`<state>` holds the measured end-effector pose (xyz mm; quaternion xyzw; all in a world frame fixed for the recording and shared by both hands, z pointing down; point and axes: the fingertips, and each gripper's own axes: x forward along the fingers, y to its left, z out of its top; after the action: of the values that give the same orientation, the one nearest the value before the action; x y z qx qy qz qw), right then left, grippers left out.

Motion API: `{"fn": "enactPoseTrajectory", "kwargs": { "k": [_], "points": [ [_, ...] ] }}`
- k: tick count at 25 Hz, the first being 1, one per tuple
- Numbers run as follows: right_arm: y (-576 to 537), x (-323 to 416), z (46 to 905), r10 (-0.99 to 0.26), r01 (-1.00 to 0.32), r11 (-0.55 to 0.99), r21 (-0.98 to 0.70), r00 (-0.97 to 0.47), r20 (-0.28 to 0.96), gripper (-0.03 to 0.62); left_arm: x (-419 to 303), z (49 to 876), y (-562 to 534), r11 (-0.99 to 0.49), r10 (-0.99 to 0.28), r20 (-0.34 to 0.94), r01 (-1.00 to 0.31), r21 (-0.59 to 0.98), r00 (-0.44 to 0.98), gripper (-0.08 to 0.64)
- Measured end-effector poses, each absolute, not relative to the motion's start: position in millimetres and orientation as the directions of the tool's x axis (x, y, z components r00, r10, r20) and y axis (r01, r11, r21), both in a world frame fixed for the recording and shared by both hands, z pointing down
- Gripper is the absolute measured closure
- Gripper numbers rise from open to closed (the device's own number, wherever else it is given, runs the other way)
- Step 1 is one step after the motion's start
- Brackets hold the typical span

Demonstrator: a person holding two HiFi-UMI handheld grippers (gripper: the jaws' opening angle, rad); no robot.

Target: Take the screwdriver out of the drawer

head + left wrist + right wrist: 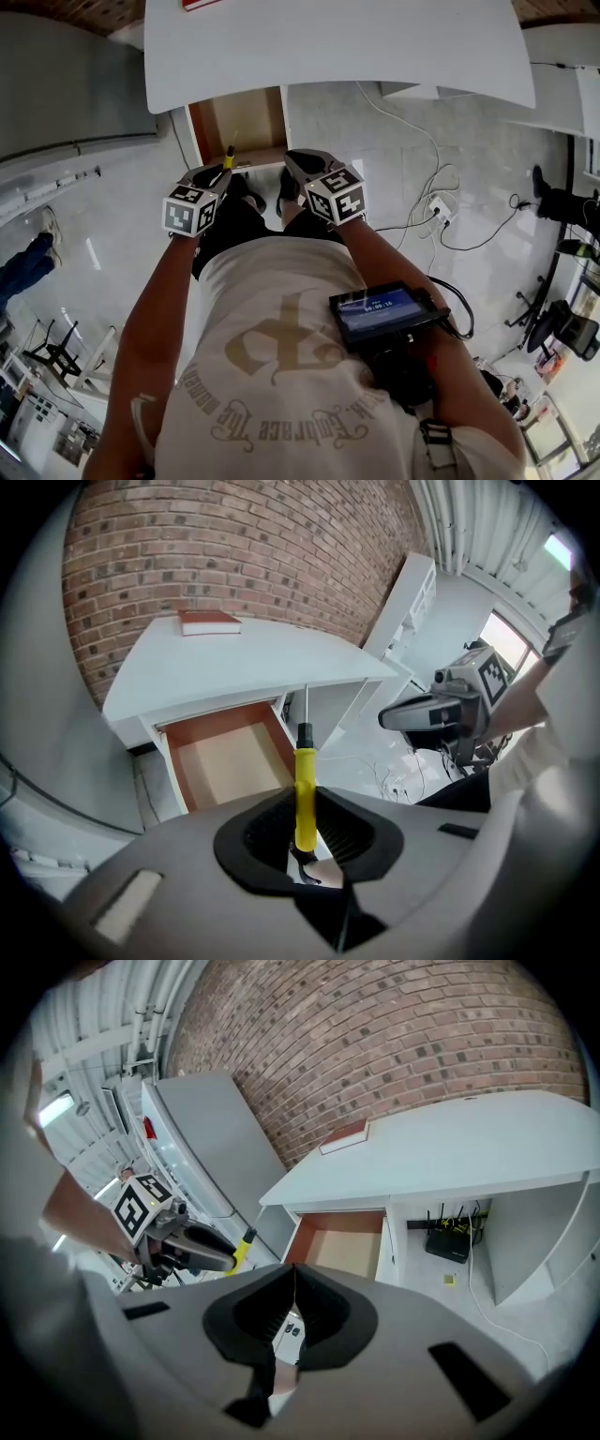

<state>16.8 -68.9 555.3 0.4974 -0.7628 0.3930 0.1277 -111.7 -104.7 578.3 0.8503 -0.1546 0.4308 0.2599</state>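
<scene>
The left hand-held gripper (305, 810) pinched the yellow-handled screwdriver (305, 789) between its jaws, with the metal shaft pointing away from the person. It was held in the air in front of the open drawer (230, 761) rather than inside it. The drawer stood pulled out under the white desk (262, 658), a red book (209, 622) lay on the desk top, and the right hand-held gripper (292, 1283) hovered just beside the left with its jaws pressed together.
</scene>
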Motion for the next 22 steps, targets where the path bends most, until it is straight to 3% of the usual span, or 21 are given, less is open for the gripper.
{"fn": "enactPoseTrajectory", "kwargs": {
  "k": [11,22],
  "points": [
    [-68,16,532,-0.668,-0.862,0.241,-0.447,-0.481,0.568,0.584,-122,541,-100,-0.780,-0.121,0.773,-0.541,0.314,0.623,0.495],
    [-66,44,489,-0.709,-0.865,0.308,-0.395,-0.486,0.511,0.586,-85,498,-92,-0.777,-0.206,0.683,-0.541,0.322,0.701,0.495]
  ]
}}
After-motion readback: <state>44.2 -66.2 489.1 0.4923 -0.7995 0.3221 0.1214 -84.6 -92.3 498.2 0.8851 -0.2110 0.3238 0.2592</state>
